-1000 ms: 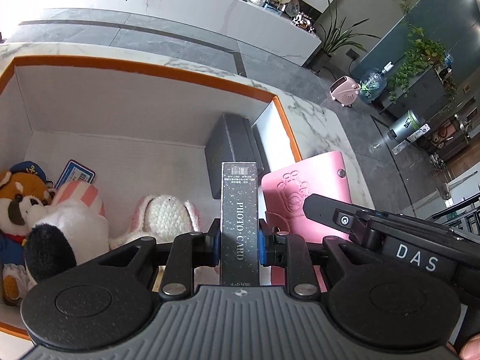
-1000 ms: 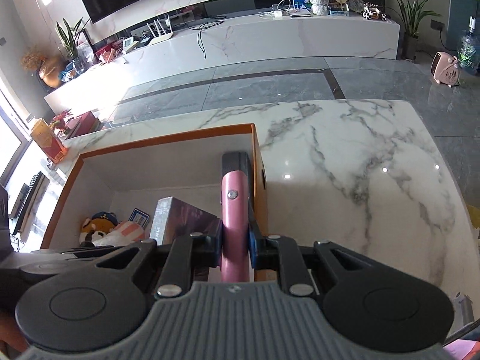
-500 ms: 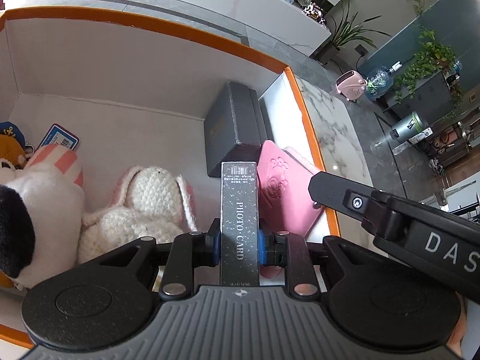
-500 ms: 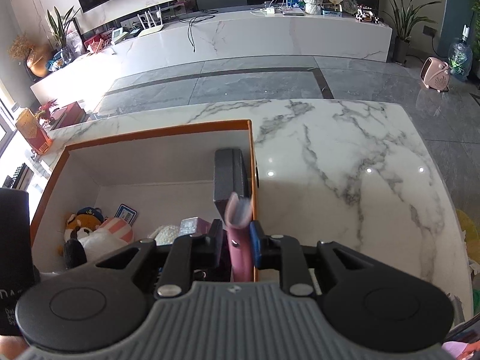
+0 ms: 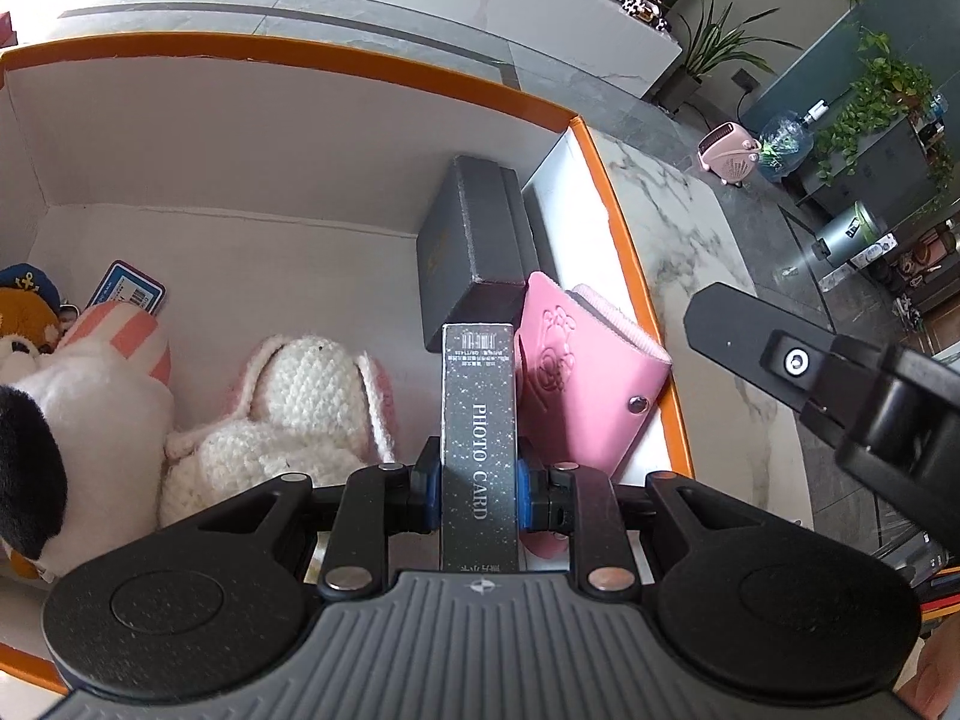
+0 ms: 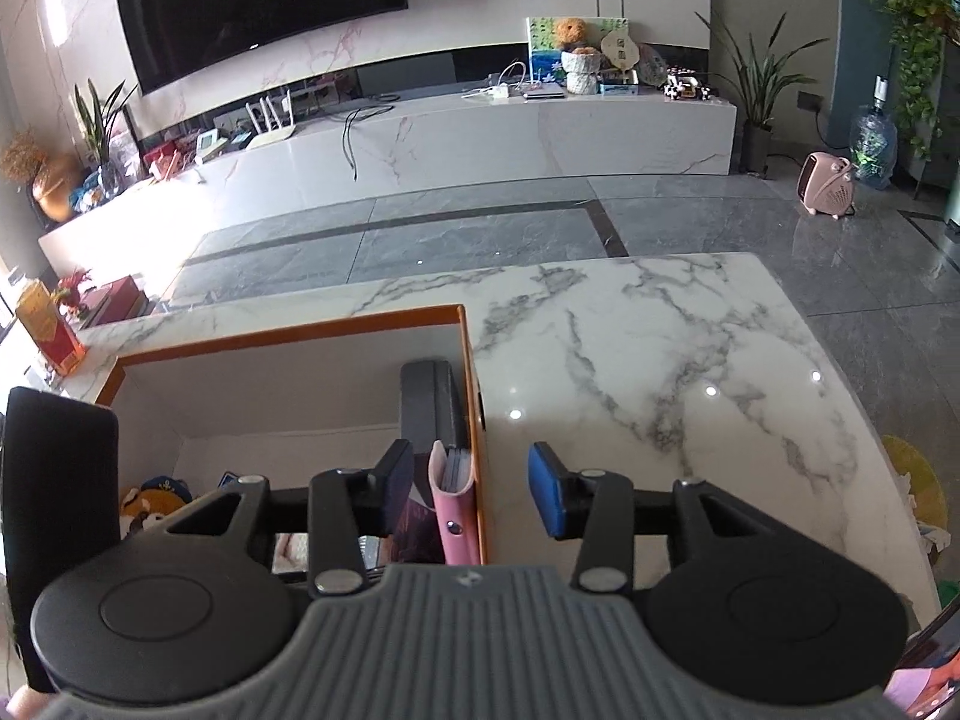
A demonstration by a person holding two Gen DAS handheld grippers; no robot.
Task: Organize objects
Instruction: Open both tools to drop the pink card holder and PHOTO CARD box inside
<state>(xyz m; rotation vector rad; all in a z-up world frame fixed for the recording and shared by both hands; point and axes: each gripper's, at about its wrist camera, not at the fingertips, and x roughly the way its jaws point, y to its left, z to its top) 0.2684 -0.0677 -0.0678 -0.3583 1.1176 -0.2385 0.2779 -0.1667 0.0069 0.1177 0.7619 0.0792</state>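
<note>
My left gripper (image 5: 478, 489) is shut on a glittery grey "PHOTO CARD" box (image 5: 479, 414) and holds it upright inside the orange-rimmed white box (image 5: 612, 192). A pink snap wallet (image 5: 585, 387) leans against the box's right wall, next to a dark grey case (image 5: 474, 252). My right gripper (image 6: 474, 495) is open and empty, above the box's right rim; the pink wallet (image 6: 453, 507) stands between its fingers, untouched. The right gripper's body (image 5: 840, 384) shows in the left wrist view.
In the box lie a white crocheted bunny (image 5: 288, 420), a white and pink plush (image 5: 90, 420), a bear plush (image 5: 24, 324) and a blue card (image 5: 126, 291). The box stands on a marble table (image 6: 660, 360). A red bottle (image 6: 51, 333) stands at the far left.
My right gripper has opened and let go of the pink wallet, which now leans in the box by the right wall. My left gripper has moved lower into the box with the photo card box.
</note>
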